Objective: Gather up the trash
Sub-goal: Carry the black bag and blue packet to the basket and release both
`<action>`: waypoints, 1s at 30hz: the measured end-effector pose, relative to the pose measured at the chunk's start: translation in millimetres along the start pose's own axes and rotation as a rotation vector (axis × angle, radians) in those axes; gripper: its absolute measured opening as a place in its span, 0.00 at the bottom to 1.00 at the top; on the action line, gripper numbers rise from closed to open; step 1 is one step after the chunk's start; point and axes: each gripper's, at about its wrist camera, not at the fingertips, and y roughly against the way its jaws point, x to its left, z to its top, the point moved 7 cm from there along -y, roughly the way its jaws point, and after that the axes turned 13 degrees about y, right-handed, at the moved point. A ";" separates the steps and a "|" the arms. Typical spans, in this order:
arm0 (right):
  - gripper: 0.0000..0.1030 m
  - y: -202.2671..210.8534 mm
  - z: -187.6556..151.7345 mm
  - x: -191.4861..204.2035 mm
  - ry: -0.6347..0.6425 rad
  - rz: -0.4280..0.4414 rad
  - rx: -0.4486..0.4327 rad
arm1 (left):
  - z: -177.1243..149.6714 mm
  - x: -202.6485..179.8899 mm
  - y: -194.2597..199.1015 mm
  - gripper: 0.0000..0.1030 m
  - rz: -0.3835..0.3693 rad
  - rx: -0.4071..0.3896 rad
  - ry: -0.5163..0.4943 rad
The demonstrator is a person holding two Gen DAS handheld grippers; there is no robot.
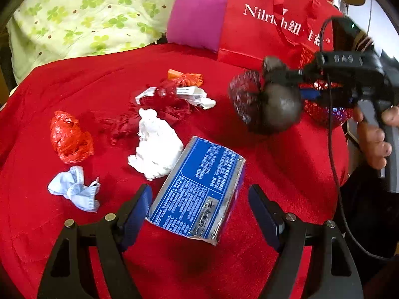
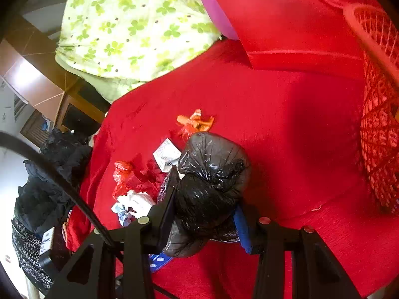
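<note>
While my right gripper [image 2: 207,194] clamps a crumpled black plastic bag [image 2: 212,174] between its pads, the bag hangs above the red blanket [image 2: 286,129], clear of the rest of the litter. From the left camera I see that same bag [image 1: 279,109] held up in front of the red mesh basket [image 1: 324,112], with a hand [image 1: 374,142] on the gripper's handle. My left gripper [image 1: 200,206] stands wide apart, its blue pads on either side of a blue and silver carton [image 1: 199,189] that lies flat on the blanket; the pads do not press on it. Beyond the carton lie a wad of white tissue [image 1: 157,147], a pale blue cloth scrap [image 1: 74,189], a red plastic bag [image 1: 69,137], some dark red wrapping [image 1: 164,99] with a white paper box [image 1: 197,97] in it, and an orange wrapper [image 1: 185,77]. At the back stand a red paper gift bag [image 1: 269,25], a pink cushion [image 1: 197,12] and a green clover-print pillow [image 1: 82,15].
</note>
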 end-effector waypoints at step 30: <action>0.45 71.8 17.7 -14.8 0.041 0.014 -0.203 | -20.4 -44.8 -3.6 0.70 0.145 -0.072 -0.074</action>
